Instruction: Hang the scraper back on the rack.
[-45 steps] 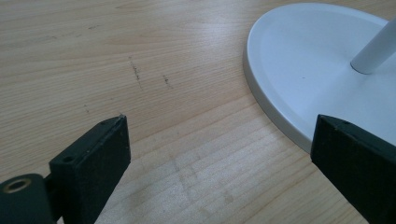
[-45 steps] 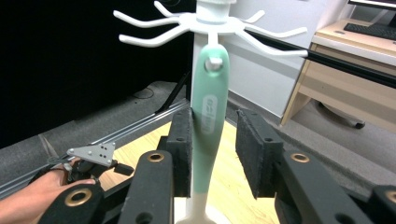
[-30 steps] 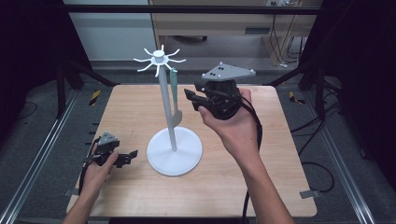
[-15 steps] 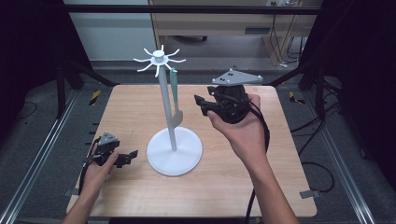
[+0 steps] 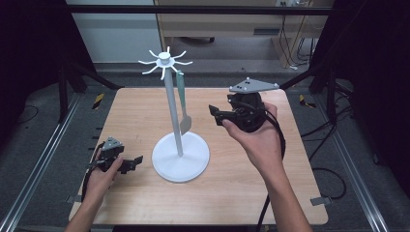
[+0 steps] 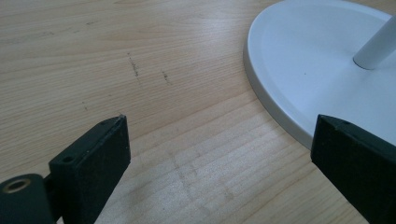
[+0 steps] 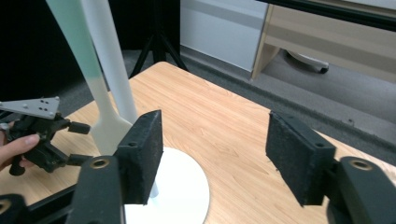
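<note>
— Pale green and cream, that is how the flat silicone spatula (image 5: 183, 104) reads to me: green handle, cream blade, hanging from one hook of the white metal stand with the round base (image 5: 181, 157), centre of the high view, blade just beside the pole.

— How would it handle?

— Light, I judge, with a stiff handle and a softer, bendy blade. The coating may be a little slippery, and hanging freely it will swing if nudged. I would take it on the handle, midway up, flat faces between the pads, never on the blade.

— And your grippers?

— My right gripper (image 5: 218, 115) sits right of centre in the high view, level with the blade and clear of it. Its jaws have just been opening; in the right gripper view they stand well apart with nothing between them, the spatula at the upper left of that frame. My left gripper (image 5: 134, 163) rests on the light wooden table (image 5: 270, 193) at lower left, jaws wide and empty, next to the stand's base.

— What has changed since the earlier frame?

— The right gripper was up against the spatula a second ago; now it has drawn off to the right and slightly down. The spatula stays on its hook and the left hand has not shifted.
</note>
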`<action>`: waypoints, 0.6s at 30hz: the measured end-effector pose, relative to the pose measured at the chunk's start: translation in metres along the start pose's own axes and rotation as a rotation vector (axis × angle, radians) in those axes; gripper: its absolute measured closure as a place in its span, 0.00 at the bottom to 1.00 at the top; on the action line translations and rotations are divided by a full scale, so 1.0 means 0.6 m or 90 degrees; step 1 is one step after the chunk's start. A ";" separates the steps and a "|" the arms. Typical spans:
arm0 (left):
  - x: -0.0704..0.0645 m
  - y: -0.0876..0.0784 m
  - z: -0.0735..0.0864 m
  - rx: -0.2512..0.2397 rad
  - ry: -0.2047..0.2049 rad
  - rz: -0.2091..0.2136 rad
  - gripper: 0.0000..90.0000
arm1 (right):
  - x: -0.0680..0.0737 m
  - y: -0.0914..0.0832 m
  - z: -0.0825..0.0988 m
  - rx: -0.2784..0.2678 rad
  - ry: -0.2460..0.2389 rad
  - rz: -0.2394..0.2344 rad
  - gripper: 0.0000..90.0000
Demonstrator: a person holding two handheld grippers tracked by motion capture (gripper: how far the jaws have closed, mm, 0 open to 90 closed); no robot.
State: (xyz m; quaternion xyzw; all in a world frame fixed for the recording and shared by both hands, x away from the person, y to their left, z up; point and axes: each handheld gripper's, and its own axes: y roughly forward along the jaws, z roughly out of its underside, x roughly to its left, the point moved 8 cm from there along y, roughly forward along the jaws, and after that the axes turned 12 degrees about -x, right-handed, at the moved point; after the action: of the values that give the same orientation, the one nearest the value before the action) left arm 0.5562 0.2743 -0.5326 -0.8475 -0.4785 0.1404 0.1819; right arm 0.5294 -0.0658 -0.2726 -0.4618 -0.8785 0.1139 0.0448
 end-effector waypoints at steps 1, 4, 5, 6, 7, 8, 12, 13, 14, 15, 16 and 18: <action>0.000 0.000 0.000 0.000 0.000 0.000 0.05 | -0.003 -0.001 0.002 -0.001 -0.001 0.003 0.36; 0.000 0.000 0.000 0.000 0.000 -0.001 0.05 | -0.008 -0.002 0.009 0.005 0.011 0.005 0.29; 0.000 0.000 0.000 -0.002 -0.003 -0.002 0.05 | -0.008 -0.002 0.009 0.005 0.011 0.005 0.29; 0.000 0.000 0.000 -0.002 -0.003 -0.002 0.05 | -0.010 -0.003 0.012 0.007 0.012 0.008 0.28; 0.000 0.000 0.000 0.001 -0.002 -0.002 0.05 | -0.012 -0.004 0.014 0.007 0.013 0.011 0.27; 0.000 0.000 0.000 0.001 0.000 -0.002 0.05 | -0.015 -0.005 0.018 0.007 0.018 0.014 0.24; 0.001 0.000 0.000 0.000 0.000 -0.003 0.05 | -0.021 -0.006 0.023 0.004 0.022 0.018 0.20; 0.001 0.000 0.000 -0.001 0.000 -0.003 0.05 | -0.023 -0.007 0.025 0.005 0.025 0.020 0.19; 0.001 0.000 0.000 -0.001 -0.003 -0.003 0.05 | -0.026 -0.008 0.027 0.005 0.026 0.023 0.19; 0.001 0.000 0.000 -0.002 -0.003 -0.003 0.05 | -0.028 -0.008 0.029 0.004 0.027 0.024 0.17; 0.001 0.000 0.000 -0.002 -0.002 -0.003 0.05 | -0.030 -0.009 0.032 0.004 0.029 0.026 0.16; 0.001 0.000 0.000 0.000 0.000 -0.003 0.05 | -0.037 -0.013 0.040 0.003 0.022 0.031 0.13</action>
State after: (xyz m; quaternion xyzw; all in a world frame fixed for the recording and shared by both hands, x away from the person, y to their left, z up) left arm 0.5565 0.2750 -0.5328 -0.8462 -0.4808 0.1399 0.1822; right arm 0.5316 -0.0918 -0.2933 -0.4845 -0.8660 0.1091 0.0587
